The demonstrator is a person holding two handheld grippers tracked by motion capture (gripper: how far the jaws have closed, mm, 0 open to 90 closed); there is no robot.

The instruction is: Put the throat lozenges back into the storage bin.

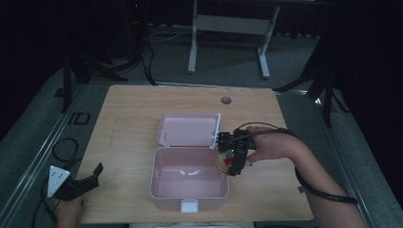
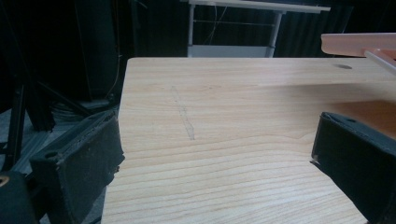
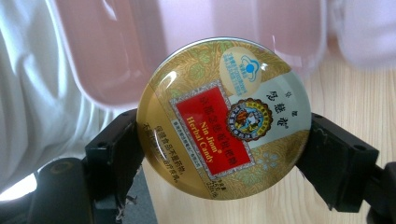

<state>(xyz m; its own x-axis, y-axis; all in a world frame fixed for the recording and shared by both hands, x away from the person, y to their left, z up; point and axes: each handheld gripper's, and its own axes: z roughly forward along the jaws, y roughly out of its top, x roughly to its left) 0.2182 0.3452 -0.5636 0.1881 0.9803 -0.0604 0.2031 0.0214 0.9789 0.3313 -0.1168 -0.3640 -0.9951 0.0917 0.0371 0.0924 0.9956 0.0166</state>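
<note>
Right gripper (image 1: 231,157) clamps a round candy tin (image 3: 224,119) at the open pink box's (image 1: 189,183) right rim; left gripper (image 1: 81,183) rests on the worktop (image 1: 128,128), jaws wide, nothing between them.

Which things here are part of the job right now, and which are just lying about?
In the job:
candy tin, held in the right gripper
pink box, lid open

Lying about:
left gripper, open over bare table

Right gripper (image 1: 231,153) has its fingers (image 3: 114,149) clamped shut on a load; left gripper (image 1: 83,183) rests with fingers spread apart.
</note>
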